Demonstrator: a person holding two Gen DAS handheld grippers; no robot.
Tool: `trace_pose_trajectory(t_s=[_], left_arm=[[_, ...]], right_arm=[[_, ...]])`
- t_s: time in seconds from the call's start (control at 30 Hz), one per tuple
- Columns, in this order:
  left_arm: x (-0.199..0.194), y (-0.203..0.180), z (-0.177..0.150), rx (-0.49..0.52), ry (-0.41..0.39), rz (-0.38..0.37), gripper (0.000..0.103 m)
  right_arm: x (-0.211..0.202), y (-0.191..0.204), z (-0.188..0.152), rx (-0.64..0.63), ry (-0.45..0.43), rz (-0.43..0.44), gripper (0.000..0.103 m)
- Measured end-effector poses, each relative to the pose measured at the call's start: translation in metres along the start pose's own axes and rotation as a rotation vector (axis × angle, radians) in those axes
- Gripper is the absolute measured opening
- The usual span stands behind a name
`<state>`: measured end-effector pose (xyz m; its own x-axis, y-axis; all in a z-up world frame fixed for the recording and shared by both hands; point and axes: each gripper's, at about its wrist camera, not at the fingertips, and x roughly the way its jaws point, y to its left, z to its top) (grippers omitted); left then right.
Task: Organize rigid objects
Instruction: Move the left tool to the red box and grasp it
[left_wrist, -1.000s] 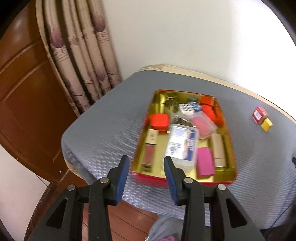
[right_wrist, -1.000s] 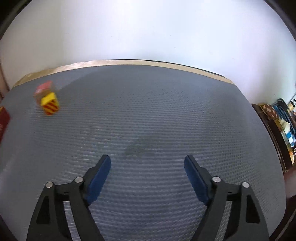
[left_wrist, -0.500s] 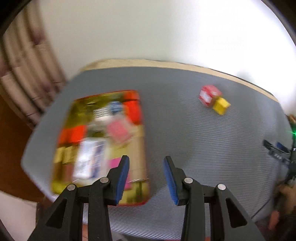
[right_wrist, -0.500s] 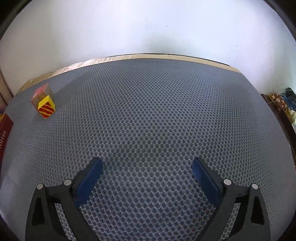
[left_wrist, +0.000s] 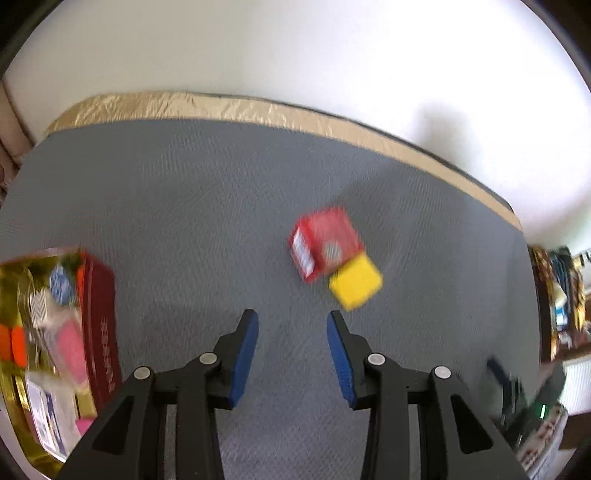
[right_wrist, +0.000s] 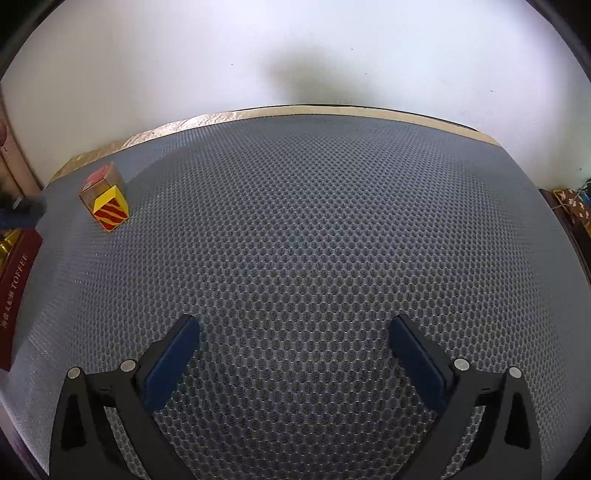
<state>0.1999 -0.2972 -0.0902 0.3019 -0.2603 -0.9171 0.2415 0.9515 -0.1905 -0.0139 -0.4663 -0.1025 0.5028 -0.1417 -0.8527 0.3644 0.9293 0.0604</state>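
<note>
— Where are the boxes?

— The red box (left_wrist: 325, 242) and the yellow box (left_wrist: 355, 282) sit touching on the grey mat (left_wrist: 207, 206), just ahead of the left gripper (left_wrist: 291, 325) and slightly to its right.

— Jaws?

— Left ones apart, holding nothing. The right gripper (right_wrist: 293, 332) is spread wider, also bare, with the pair far off to its left.

— And the tin?

— The red tin (left_wrist: 99, 325), full of small items, lies left of the left jaws.

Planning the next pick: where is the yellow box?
In the left wrist view, the yellow box lies on the grey mat, just ahead-right of the left gripper, against the red box.
</note>
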Motion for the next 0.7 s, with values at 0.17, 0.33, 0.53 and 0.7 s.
trace_pose_trajectory(t_s=[0.17,0.33,0.53,0.7], left_arm=[[0.029,-0.012,0.033,-0.048,0.048,0.022,0.039],[0.05,-0.003,0.048,-0.117,0.095,-0.033,0.04],[0.06,-0.008,0.058,-0.131,0.104,-0.058,0.042],[0.067,-0.024,0.063,-0.11,0.104,-0.032,0.052]], right_arm=[[-0.001,0.002,-0.002,-0.001,-0.005,0.026,0.103],[-0.002,-0.003,-0.002,0.003,-0.012,0.05,0.103],[-0.008,-0.018,-0.007,0.007,-0.017,0.067,0.103],[-0.01,-0.017,-0.009,0.006,-0.021,0.075,0.103]])
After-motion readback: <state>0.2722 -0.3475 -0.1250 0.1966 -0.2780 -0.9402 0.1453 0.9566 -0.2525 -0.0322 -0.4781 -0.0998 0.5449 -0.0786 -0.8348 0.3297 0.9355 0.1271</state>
